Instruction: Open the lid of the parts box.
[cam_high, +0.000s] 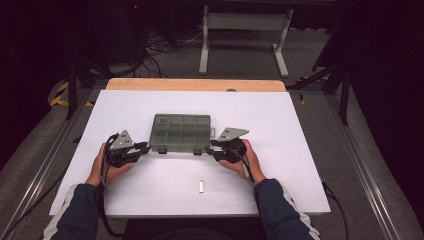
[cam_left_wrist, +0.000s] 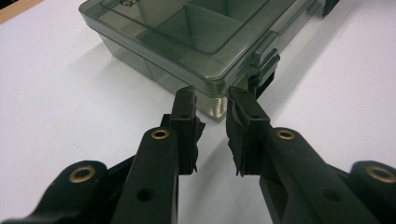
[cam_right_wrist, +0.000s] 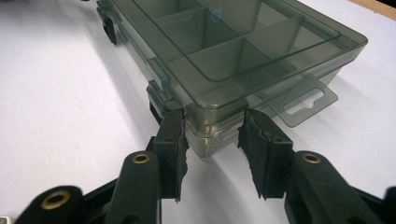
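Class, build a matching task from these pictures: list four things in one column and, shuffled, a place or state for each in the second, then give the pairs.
Things:
1. compartment box
2. small metal piece
3. left hand-held gripper
4. right hand-held gripper

Places or states:
A. at the box's near right corner, jaws apart
B. lid closed, mid-table
C. alone on the white table, nearer the person
D. at the box's near left corner, jaws apart

Pairs: 1-B, 2-C, 3-D, 4-A

Ahead of me a white table with a wooden far edge. A small pale block lies near me. Beyond, cables cross the floor by a white stand.
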